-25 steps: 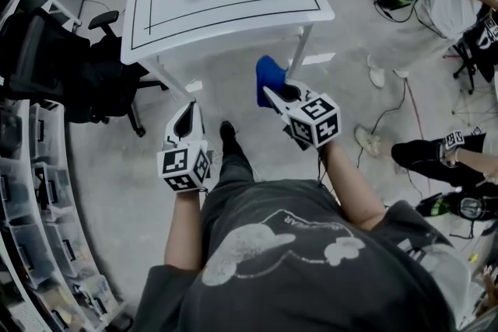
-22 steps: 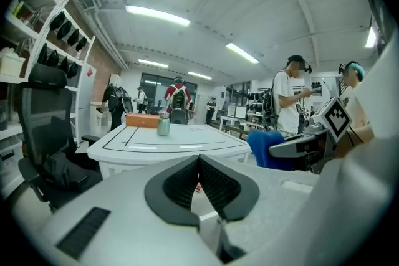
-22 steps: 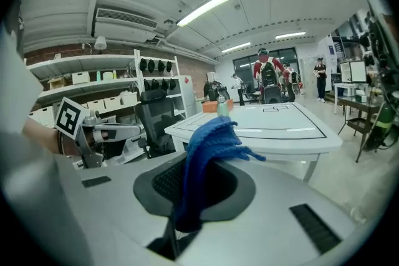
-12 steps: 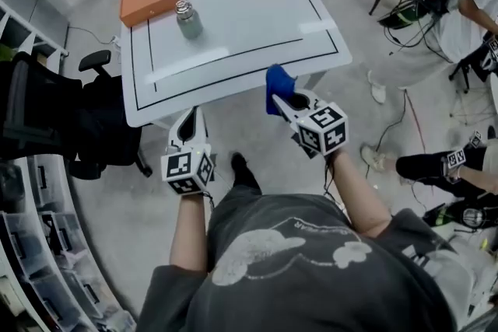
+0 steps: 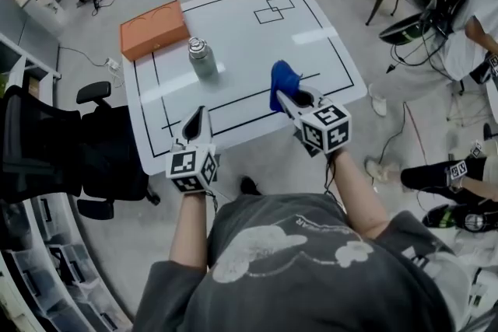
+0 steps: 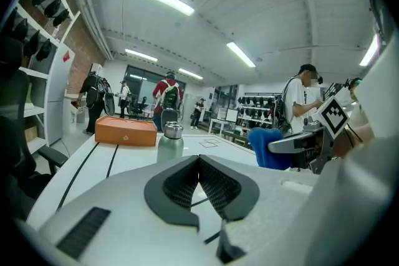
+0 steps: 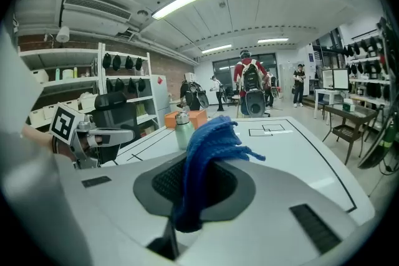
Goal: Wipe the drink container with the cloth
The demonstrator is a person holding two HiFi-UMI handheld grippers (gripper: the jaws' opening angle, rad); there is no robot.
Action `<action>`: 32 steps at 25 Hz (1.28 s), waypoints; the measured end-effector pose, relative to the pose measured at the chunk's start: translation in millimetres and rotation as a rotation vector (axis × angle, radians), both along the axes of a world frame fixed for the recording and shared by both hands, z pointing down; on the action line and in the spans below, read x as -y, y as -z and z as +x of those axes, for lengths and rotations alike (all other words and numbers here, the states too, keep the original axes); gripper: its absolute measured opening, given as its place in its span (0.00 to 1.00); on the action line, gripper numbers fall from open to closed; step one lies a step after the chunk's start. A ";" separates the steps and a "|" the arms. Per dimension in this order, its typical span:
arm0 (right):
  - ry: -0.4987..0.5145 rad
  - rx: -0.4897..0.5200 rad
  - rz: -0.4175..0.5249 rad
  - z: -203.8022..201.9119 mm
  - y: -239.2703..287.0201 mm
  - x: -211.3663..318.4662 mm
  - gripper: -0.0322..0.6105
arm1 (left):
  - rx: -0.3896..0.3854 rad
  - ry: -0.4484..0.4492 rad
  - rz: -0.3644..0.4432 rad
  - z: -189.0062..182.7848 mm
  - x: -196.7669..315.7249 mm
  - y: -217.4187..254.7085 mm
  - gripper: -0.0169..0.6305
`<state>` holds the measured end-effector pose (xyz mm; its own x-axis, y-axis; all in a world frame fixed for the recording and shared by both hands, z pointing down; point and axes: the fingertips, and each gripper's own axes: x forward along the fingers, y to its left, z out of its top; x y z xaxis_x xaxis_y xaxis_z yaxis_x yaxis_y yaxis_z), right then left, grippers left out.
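A pale green metal drink bottle (image 5: 202,58) with a silver cap stands upright on the white table (image 5: 311,19), left of its middle; it shows too in the left gripper view as the bottle (image 6: 169,140) and in the right gripper view as the bottle (image 7: 182,129). My right gripper (image 5: 282,93) is shut on a blue cloth (image 5: 282,83), which bunches up from the jaws as the cloth (image 7: 209,152) over the table's near edge. My left gripper (image 5: 198,117) is shut and holds nothing, its jaws (image 6: 199,162) pointing at the bottle from the near edge.
An orange box (image 5: 154,29) lies on the table's far left corner behind the bottle. Black lines and small squares mark the tabletop. A black office chair (image 5: 54,144) stands left of the table. Shelving runs along the left; people stand and sit at the right.
The person has stepped up to the table. Both grippers, over the floor a second ago, now reach over its near edge, the cloth still in the right one.
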<state>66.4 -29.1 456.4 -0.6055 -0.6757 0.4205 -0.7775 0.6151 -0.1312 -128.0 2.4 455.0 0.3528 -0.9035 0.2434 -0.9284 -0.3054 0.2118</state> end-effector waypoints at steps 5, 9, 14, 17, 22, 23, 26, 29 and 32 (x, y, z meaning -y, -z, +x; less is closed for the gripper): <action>-0.004 -0.010 -0.011 -8.7 -5.6 15.6 0.12 | 0.006 -0.019 -0.008 -7.0 28.6 -7.3 0.03; -0.006 -0.002 -0.030 -5.5 -9.2 22.5 0.12 | 0.022 -0.024 -0.014 -2.9 44.1 -9.4 0.03; 0.058 0.023 -0.034 -10.2 -13.6 48.0 0.12 | 0.050 0.013 -0.011 -1.2 62.6 -4.1 0.03; 0.118 0.035 -0.032 -17.3 -12.1 72.9 0.12 | 0.062 0.034 -0.022 2.0 76.7 -1.7 0.03; 0.223 0.061 -0.031 -24.7 -6.9 114.8 0.12 | 0.102 0.094 -0.045 8.8 101.1 -2.0 0.05; 0.244 0.065 -0.032 -23.3 -6.8 121.7 0.12 | 0.108 0.111 -0.052 11.7 105.8 -2.9 0.09; 0.304 0.075 -0.042 -25.6 -7.2 140.0 0.12 | 0.110 0.151 -0.077 14.9 120.9 -5.7 0.24; 0.373 0.083 -0.050 -36.8 -9.0 154.2 0.12 | 0.127 0.185 -0.088 11.6 135.7 -8.0 0.34; 0.441 0.087 -0.050 -49.5 -12.6 167.5 0.12 | 0.137 0.210 -0.103 8.0 149.7 -13.2 0.45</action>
<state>16.9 -196.6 469.0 -0.8656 -0.3253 0.3806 -0.4272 0.8763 -0.2226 -120.0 -147.3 468.2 0.1173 -0.9216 0.3701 -0.9913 -0.0862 0.0995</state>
